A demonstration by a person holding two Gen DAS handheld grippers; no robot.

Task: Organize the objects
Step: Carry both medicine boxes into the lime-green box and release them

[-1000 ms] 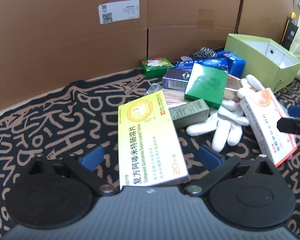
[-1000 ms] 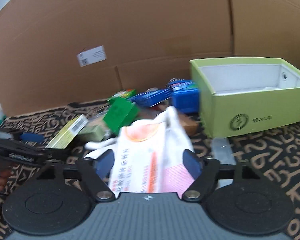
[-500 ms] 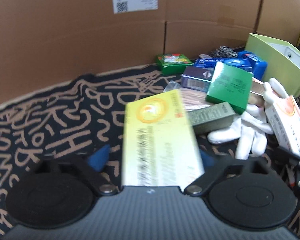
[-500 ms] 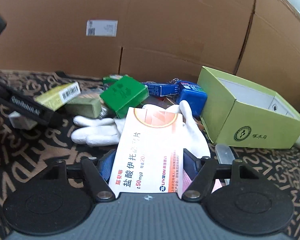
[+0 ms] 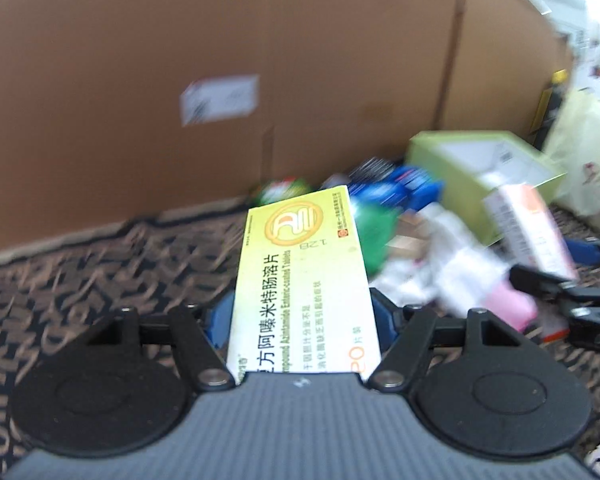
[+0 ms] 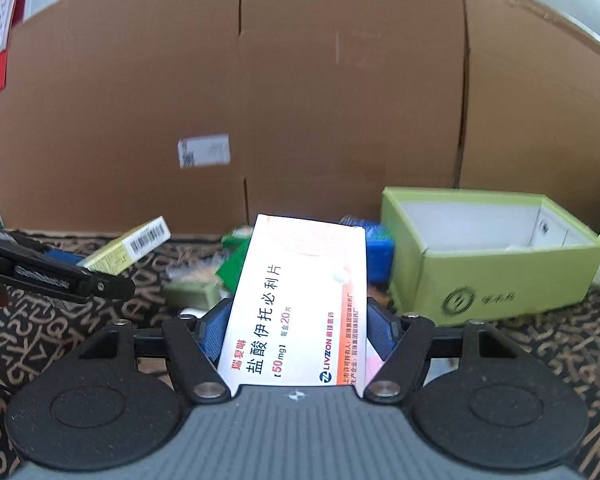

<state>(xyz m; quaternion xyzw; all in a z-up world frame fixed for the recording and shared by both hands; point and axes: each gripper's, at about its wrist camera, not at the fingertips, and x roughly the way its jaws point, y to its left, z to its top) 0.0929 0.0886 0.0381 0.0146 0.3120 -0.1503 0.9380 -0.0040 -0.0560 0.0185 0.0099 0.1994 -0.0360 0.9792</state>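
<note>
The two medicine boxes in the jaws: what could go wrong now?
1. The yellow box and the white and orange box are each gripped only at the near end, so either might tilt or slip out.
2. The green carton is narrow; both boxes arriving together could collide at its rim.

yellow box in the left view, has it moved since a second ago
Yes. The yellow box, clamped in the left tool, has lifted off the rug; its top now overlaps the green packet behind.
</note>
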